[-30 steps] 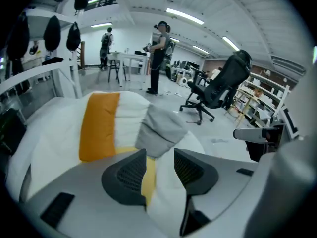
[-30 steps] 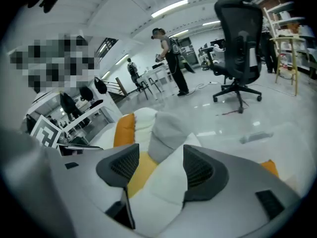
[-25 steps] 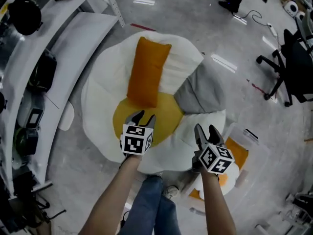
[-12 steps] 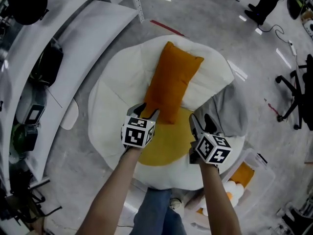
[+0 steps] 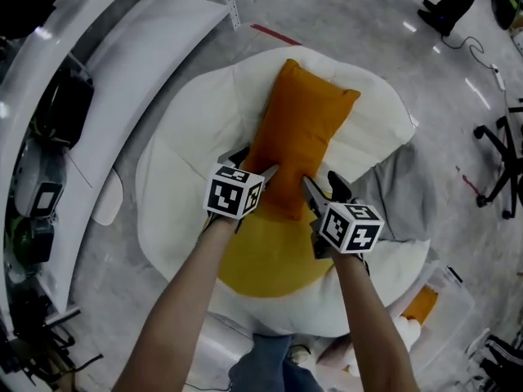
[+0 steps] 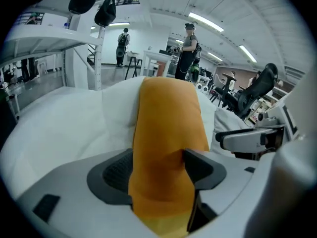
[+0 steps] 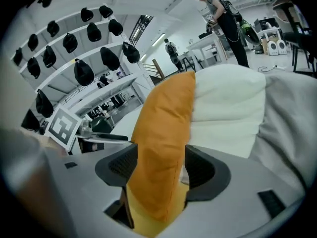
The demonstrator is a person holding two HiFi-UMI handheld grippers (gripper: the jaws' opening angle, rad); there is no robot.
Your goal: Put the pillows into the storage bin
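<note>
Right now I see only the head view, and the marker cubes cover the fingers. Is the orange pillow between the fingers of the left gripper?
Observer: Yes. The near end of the orange pillow lies between the fingers of the left gripper. They have just been opening and do not squeeze it.
Operator: And the right gripper?
Observer: An edge of the same pillow stands between the open fingers of the right gripper too.

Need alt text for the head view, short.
From above, two grippers sit at the near end of an orange pillow lying on a large white-and-yellow cushion. The left gripper, whose jaws have just been opening, and the right gripper each have the pillow between open jaws. A grey pillow lies to the right.
</note>
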